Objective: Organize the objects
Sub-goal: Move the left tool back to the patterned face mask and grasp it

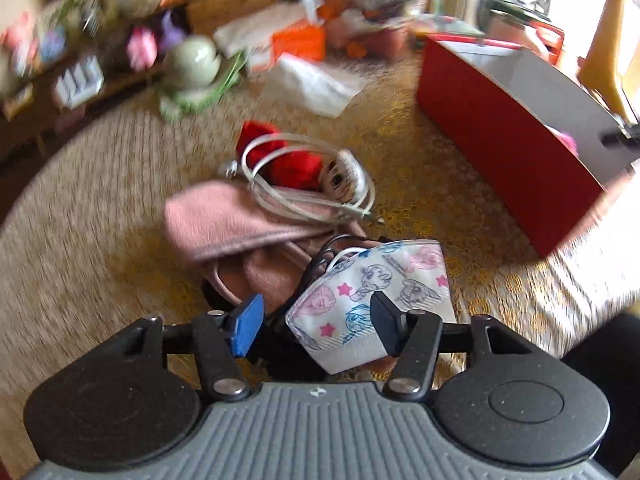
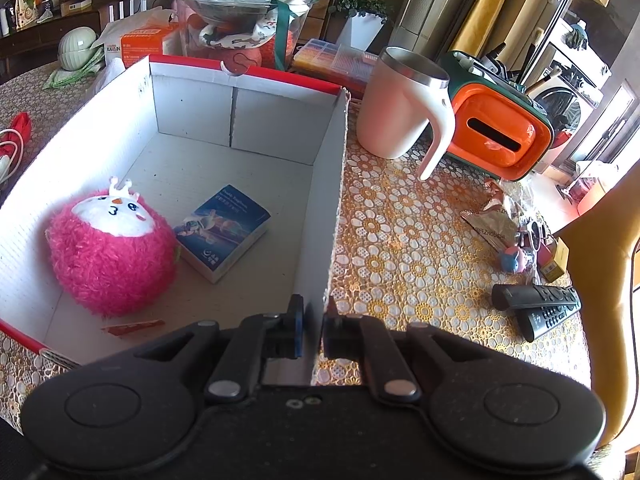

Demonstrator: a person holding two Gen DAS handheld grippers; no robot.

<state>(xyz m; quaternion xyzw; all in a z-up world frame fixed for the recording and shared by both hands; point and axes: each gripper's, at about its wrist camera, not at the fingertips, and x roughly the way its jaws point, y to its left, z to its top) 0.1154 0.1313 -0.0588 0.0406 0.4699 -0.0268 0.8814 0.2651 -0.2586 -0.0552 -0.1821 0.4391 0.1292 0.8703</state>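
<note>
The printed face mask [image 1: 372, 300], beside the pink cloth [image 1: 224, 220], is bracketed by the half-closed left tool [image 1: 316, 316]; black cable could be snagged. The box wall [image 2: 334, 200] is clamped by the right tool [image 2: 314, 332].

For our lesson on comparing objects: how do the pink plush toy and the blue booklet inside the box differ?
The pink plush toy is round, bulky and fuzzy; the blue booklet is flat, rectangular and smooth.
The toy is bright pink with a white face and a small crown; the booklet has a blue printed cover.
The toy sits nearer the box's left wall; the booklet lies to its right.
Both rest on the floor of the open box.
</note>
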